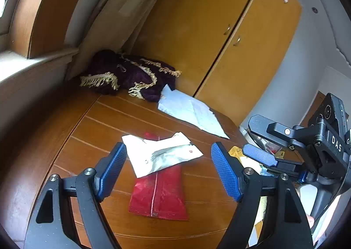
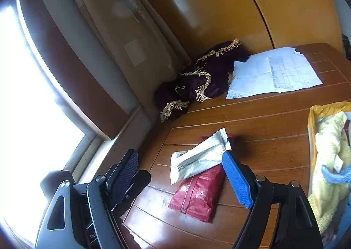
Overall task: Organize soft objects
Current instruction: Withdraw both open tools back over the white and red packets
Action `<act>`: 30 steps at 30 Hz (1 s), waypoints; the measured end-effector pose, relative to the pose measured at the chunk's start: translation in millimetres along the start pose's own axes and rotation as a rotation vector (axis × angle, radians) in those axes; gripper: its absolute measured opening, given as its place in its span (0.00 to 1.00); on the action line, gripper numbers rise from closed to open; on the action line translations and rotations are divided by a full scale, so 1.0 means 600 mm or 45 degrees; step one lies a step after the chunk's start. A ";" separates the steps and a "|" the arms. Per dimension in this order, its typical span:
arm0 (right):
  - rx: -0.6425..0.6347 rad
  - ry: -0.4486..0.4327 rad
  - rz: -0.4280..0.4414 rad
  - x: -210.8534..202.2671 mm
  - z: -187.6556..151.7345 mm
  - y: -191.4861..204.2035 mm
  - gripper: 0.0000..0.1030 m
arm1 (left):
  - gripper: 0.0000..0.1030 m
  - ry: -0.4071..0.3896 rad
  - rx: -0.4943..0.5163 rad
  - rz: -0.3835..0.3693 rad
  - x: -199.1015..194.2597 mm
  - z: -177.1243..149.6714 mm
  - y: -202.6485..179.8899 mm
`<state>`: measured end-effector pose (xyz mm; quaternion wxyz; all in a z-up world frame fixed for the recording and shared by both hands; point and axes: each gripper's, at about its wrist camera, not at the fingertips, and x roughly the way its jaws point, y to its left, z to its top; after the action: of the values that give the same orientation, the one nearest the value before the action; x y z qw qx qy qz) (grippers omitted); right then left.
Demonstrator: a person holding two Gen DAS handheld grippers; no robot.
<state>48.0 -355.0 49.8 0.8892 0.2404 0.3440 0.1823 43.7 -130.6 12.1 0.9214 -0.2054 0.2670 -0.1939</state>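
White pouch: a flat white-and-silver foil pouch [image 1: 163,154] lies loose on the wooden table [image 1: 92,130], crosswise over the upper end of the red one, touching it.
Red pouch: a flat red foil pouch [image 1: 159,194] with a pale centre seam lies flat on the table under the white pouch, its lower end clear.
Yellow container: at the right edge of the right wrist view a yellow bag-like container [image 2: 311,121] already holds a fluffy pale-yellow cloth [image 2: 329,150] and something blue [image 2: 335,175]; what kind of container it is cannot be told.
Left tongs: the left tongs [image 1: 169,170] stand wide apart and empty, hovering over the two pouches.
Right tongs: the right tongs [image 2: 182,174] are also apart and hold nothing, aimed at the same pair from the other side.
Done: judging by the filled container, some soft items appear sorted already.
Left: both pouches seem to remain to be picked up, the white one first since it lies on top.
Surroundings: a crumpled dark purple velvet cloth with gold fringe [image 1: 131,75] sits in the far corner, with white paper sheets [image 1: 193,110] just beside it; whether these belong to the task cannot be told.
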 end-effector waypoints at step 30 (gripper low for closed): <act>0.099 0.063 -0.120 0.065 -0.036 -0.070 0.79 | 0.77 0.006 0.157 0.056 -0.004 -0.020 -0.027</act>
<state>66.5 -363.8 -8.0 0.8780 0.2537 0.3836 0.1326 30.8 -146.5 11.8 0.9356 -0.1418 0.2613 -0.1903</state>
